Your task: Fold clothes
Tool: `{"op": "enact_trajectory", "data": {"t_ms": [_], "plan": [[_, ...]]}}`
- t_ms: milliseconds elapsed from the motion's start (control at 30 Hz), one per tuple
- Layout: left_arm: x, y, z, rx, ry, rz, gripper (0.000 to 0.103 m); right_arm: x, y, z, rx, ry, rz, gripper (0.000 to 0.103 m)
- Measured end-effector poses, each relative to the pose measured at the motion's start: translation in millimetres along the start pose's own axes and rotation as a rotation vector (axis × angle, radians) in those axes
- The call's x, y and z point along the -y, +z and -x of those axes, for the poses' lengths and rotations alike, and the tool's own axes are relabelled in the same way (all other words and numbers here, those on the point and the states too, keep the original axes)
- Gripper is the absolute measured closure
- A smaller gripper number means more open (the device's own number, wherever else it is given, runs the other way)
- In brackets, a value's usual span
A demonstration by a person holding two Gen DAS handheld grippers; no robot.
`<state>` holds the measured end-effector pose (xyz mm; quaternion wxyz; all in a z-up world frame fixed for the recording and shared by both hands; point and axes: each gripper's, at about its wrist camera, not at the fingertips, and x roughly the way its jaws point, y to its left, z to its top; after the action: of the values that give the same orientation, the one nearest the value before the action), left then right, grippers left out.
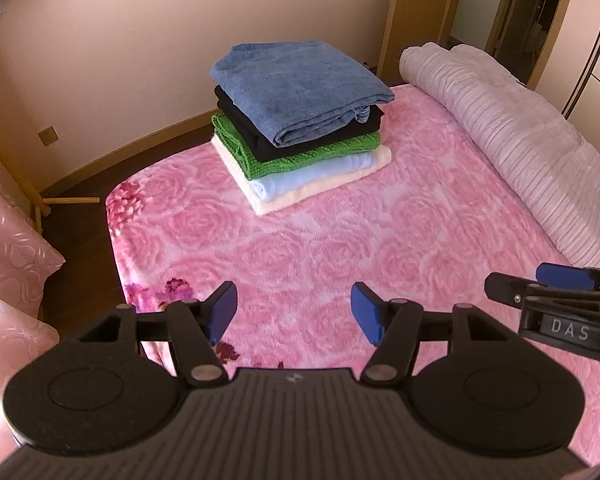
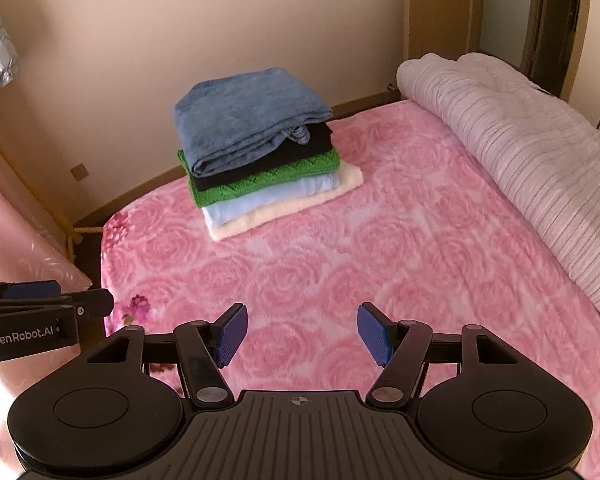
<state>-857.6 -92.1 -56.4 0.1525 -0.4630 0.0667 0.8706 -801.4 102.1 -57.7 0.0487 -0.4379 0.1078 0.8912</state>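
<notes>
The folding looks finished, or between garments: a stack of folded clothes [image 1: 300,128] sits on the pink rose-patterned bed [image 1: 340,248], and no loose garment shows anywhere on the blanket in front of the stack. From top to bottom the stack holds a blue piece [image 2: 248,116], a black one [image 2: 300,152], a green knit [image 2: 268,182], a pale blue one [image 2: 268,200] and a cream one [image 2: 292,208]. Beside the stack, toward the doorway, a rolled lilac quilt [image 1: 512,144] lies along the bed's edge.

Judging from this, the next move calls for fetching another garment from outside the view, or for ending the task; nothing within reach needs gripping.

Both tools hover above the bed on the near side of the stack, well apart from it, pointing toward it and roughly level. The left tool [image 1: 294,312] has its blue pads spread wide with nothing between them. The right tool [image 2: 300,332] is likewise wide open and empty; it sits just beside the left one, each visible at the edge of the other's view.
</notes>
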Motion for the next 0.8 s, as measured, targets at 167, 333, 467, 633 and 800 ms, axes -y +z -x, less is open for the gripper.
{"op": "enact_trajectory", "data": {"t_ms": [167,333,467,633,800], "plan": [[-4.1,8.8,-8.3,-0.005,0.001,0.005,0.044,4.0,8.0,-9.5,-0.013,-0.012,-0.037,0.038],[-8.7,14.9,-15.0,-0.009,0.004,0.009,0.044,2.6,16.4,-17.8,-0.022,-0.013,-0.035,0.038],[-11.9,18.6,-19.4,-0.011,0.006,0.01,0.044,-0.2,22.1,-23.3,-0.03,0.003,-0.037,0.038],[-14.9,23.7,-24.8,-0.013,0.011,0.012,0.044,-3.3,27.5,-30.4,-0.034,0.001,-0.037,0.038],[-15.8,28.0,-29.6,-0.015,0.01,0.012,0.044,-2.9,31.8,-36.6,-0.039,0.003,-0.043,0.038]]}}
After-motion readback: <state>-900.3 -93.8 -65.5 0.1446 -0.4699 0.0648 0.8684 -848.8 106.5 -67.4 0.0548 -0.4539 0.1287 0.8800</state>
